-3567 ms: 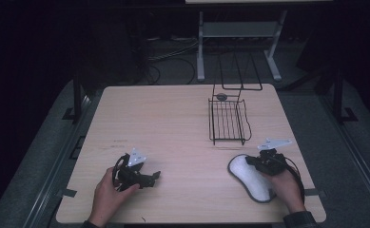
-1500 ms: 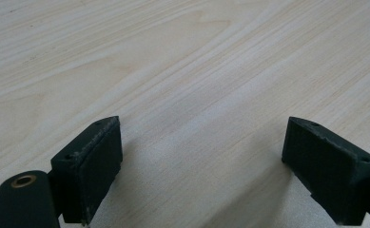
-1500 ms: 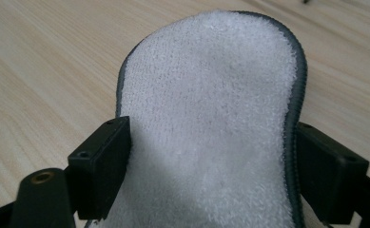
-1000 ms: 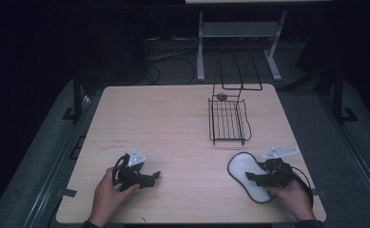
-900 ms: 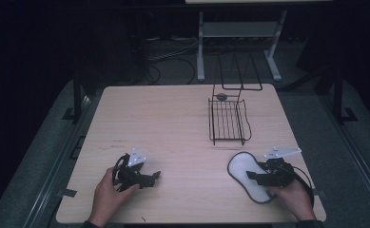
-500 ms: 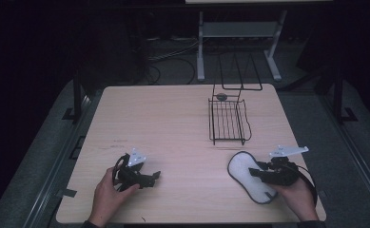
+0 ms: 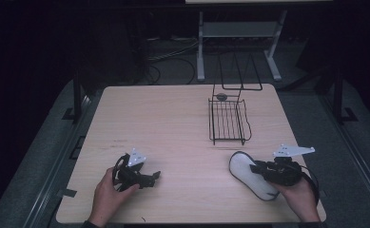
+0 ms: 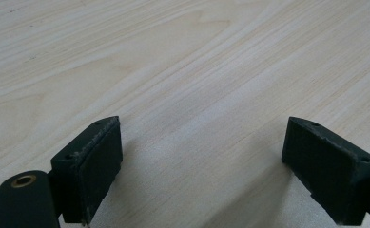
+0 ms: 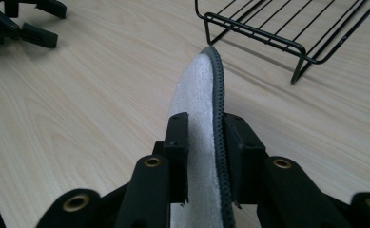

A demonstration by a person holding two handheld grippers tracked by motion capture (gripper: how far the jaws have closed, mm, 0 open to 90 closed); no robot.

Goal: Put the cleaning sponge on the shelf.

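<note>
white fleece, grey-edged: the insole (image 9: 202,137) lay near the bench's (image 7: 173,123) right front corner, below the wire rack (image 7: 228,121). our right gripper (image 9: 206,156) had just closed, clamping its edge, ready for lifting. our left gripper (image 8: 201,161) rested apart, empty.

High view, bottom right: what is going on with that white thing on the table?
A person works two handheld tools at a wooden table. The right tool has just been closing its jaws, and they now clamp the edge of a white insole with a dark rim, near the table's front right corner. The left tool rests open on the bare wood at front left, with nothing between its jaws. A black wire rack stands farther back, beyond the insole.
</note>
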